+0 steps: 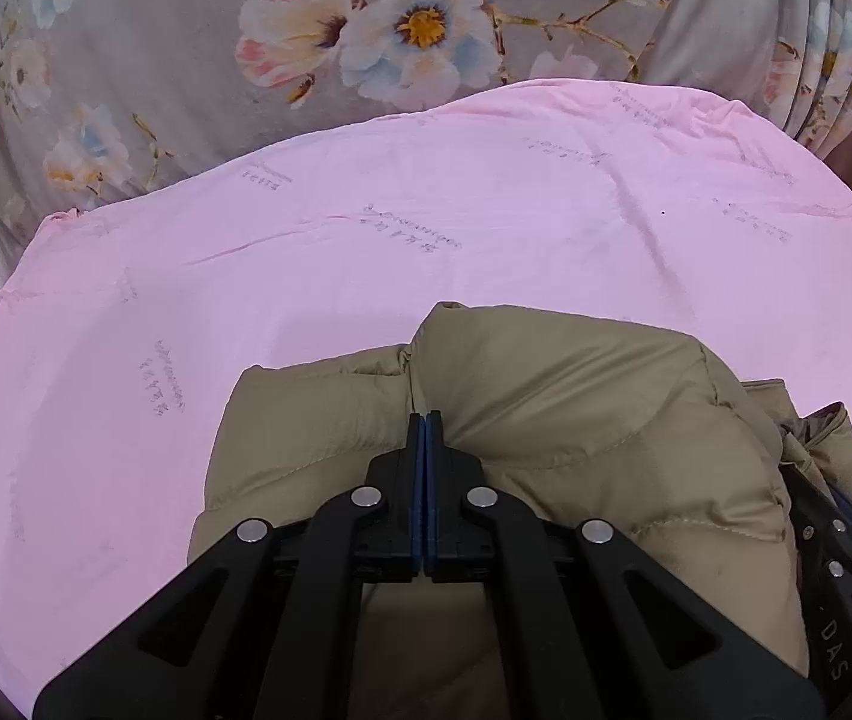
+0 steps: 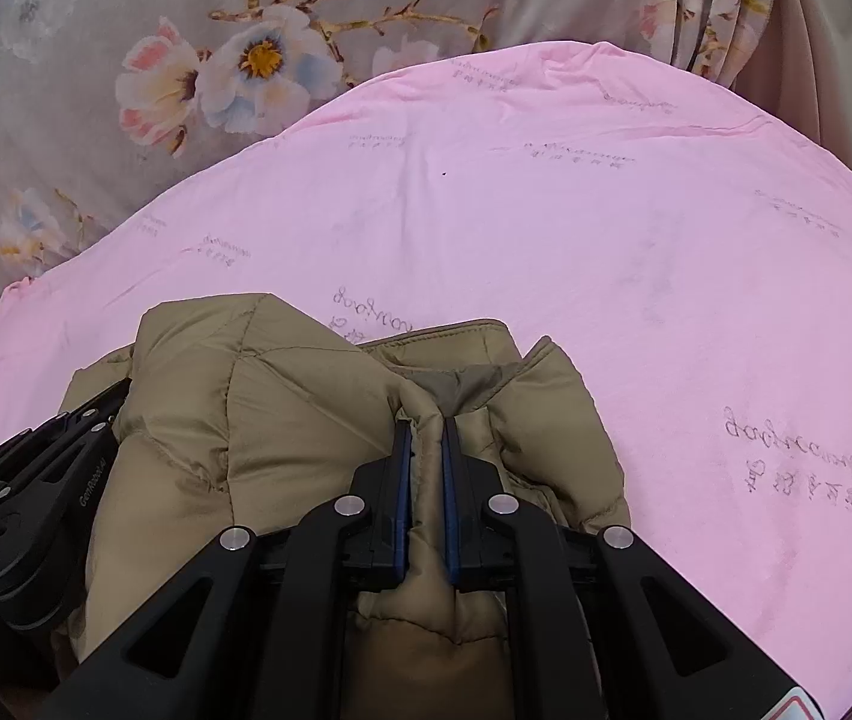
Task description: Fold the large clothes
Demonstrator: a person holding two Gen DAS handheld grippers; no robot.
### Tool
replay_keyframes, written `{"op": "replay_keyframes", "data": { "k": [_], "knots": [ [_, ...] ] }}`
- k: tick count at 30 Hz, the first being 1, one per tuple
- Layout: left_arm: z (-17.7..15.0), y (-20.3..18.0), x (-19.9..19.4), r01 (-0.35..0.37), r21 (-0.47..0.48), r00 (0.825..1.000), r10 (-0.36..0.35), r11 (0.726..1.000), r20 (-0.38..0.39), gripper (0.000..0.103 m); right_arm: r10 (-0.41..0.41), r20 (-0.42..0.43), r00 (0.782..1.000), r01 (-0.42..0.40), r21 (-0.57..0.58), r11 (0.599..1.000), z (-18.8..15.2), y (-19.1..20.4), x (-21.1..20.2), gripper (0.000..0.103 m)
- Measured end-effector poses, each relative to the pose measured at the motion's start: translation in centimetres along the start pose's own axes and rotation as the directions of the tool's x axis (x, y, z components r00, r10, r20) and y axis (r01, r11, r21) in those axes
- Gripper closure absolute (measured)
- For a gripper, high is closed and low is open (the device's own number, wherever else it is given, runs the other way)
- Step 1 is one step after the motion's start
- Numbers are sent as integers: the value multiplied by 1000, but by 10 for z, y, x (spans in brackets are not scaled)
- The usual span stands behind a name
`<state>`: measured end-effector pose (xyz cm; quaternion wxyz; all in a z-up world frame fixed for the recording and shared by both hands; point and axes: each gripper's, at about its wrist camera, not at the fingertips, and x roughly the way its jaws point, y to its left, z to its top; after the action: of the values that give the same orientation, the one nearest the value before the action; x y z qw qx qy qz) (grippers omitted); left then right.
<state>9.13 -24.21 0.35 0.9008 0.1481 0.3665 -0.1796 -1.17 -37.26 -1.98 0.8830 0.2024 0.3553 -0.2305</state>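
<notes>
1. The jacket (image 1: 546,408) lies bunched at the near edge of the sheet (image 1: 366,228).
2. The sheet spreads out beyond it, covering the table.
3. The curtain (image 1: 186,60) hangs behind the sheet's far edge.
4. The left gripper (image 1: 425,420) sits left of the right gripper (image 2: 426,426), both on the jacket.

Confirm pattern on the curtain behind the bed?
Grey curtain printed with large pink, white and blue flowers on brown twigs; clearest in the left wrist view.

Black gripper (image 1: 425,420) linkages — blue pads, seemingly rubber
</notes>
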Motion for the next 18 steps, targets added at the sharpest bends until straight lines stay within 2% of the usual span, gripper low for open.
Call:
{"op": "replay_keyframes", "data": {
  "k": [4,10,11,12,14,18],
  "knots": [
    [0,-3,2,-21,6,1000,21,1000,-1,103,-7,-4,1000,7,-11,1000,1,2,2,96],
    [1,1,-3,-16,-4,1000,16,1000,-9,103,35,2,999,-35,12,999,3,-3,-5,94],
    [1,3,-7,-14,-11,1000,14,1000,-15,102,21,8,1000,-21,7,1000,3,-4,-14,92],
    [0,8,-13,-16,-18,1000,16,1000,-20,99,14,24,1000,-14,0,1000,2,-5,-26,87],
    [-6,21,-34,-26,-56,1000,25,998,-14,98,14,93,996,-13,-5,1000,-6,-6,-58,75],
    [-24,41,-76,0,-102,1000,-1,995,-8,98,8,166,986,8,-98,995,-30,4,-105,73]
  ]
}}
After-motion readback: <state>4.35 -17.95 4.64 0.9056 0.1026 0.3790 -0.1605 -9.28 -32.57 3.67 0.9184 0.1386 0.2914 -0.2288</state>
